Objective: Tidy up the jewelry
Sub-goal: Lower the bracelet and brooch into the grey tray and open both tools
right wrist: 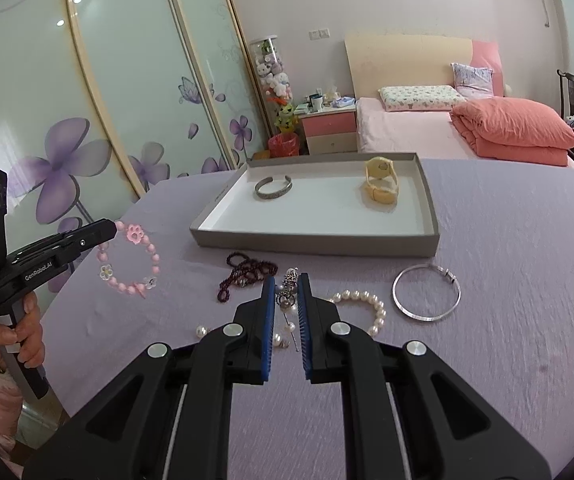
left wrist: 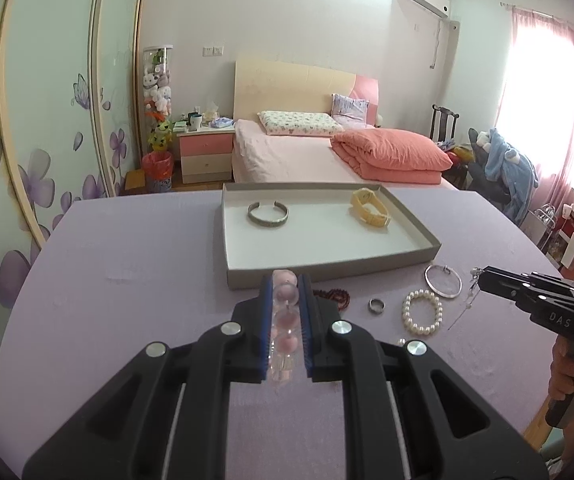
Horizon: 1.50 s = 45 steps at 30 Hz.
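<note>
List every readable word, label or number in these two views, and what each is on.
"DAS": side of the black right claw.
"GenRobot.AI": side of the black left claw.
More white print lower on the left claw's handle: too small to read.
Small mark on the grey cardboard tray wall: unreadable.

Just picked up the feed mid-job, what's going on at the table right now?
A person is sorting jewelry into a shallow tray with two handheld grippers. The left gripper is shut on a pink bead bracelet and holds it up just short of the tray. The right gripper is shut on a pearl hairpin. A silver cuff and a yellow watch already lie in the tray. A pearl bracelet, a thin bangle, a dark bead string and a ring are on the tablecloth.
</note>
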Each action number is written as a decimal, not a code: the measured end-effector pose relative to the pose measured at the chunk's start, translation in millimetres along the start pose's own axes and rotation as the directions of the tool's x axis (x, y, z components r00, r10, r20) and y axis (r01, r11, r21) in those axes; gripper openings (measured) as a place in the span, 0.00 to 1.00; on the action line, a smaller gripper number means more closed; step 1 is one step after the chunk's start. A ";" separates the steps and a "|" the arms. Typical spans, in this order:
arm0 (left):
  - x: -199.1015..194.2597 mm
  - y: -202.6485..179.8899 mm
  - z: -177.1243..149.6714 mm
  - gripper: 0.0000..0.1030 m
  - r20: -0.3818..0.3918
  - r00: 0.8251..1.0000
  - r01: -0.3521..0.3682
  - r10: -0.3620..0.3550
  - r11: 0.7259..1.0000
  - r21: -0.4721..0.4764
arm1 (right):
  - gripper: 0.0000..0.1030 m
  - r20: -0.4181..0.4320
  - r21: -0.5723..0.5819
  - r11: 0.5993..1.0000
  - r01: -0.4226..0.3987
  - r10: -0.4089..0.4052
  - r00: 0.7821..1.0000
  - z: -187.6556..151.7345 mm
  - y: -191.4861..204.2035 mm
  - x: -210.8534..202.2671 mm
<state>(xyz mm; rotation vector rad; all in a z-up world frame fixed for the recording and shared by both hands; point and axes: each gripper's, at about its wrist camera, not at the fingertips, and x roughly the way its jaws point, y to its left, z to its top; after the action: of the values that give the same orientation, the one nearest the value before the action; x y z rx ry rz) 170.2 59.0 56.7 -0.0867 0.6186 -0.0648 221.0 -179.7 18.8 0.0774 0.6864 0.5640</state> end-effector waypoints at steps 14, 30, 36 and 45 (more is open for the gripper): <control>59.2 -2.6 77.5 0.13 0.040 0.999 0.016 -0.015 0.999 -0.035 | 0.12 0.100 0.019 0.999 0.035 -0.037 0.994 74.4 -25.7 25.6; 179.7 11.9 87.2 0.13 -0.098 0.995 -0.039 0.034 0.998 -0.043 | 0.12 0.041 0.063 0.995 0.077 -0.080 0.996 97.1 -63.0 96.0; 193.6 15.8 83.5 0.13 -0.118 0.992 -0.043 0.037 0.998 -0.051 | 0.12 0.016 0.074 0.994 0.081 -0.083 0.996 95.6 -69.7 108.0; 190.0 16.3 84.7 0.22 -0.104 0.994 -0.025 0.017 0.997 -0.076 | 0.12 0.003 0.074 0.993 0.087 -0.087 0.996 96.4 -68.0 113.9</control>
<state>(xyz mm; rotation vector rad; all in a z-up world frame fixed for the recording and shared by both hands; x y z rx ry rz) 374.5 64.1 14.3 -0.1524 0.7255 -0.0250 384.3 -167.6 10.9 0.1180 0.7011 0.4543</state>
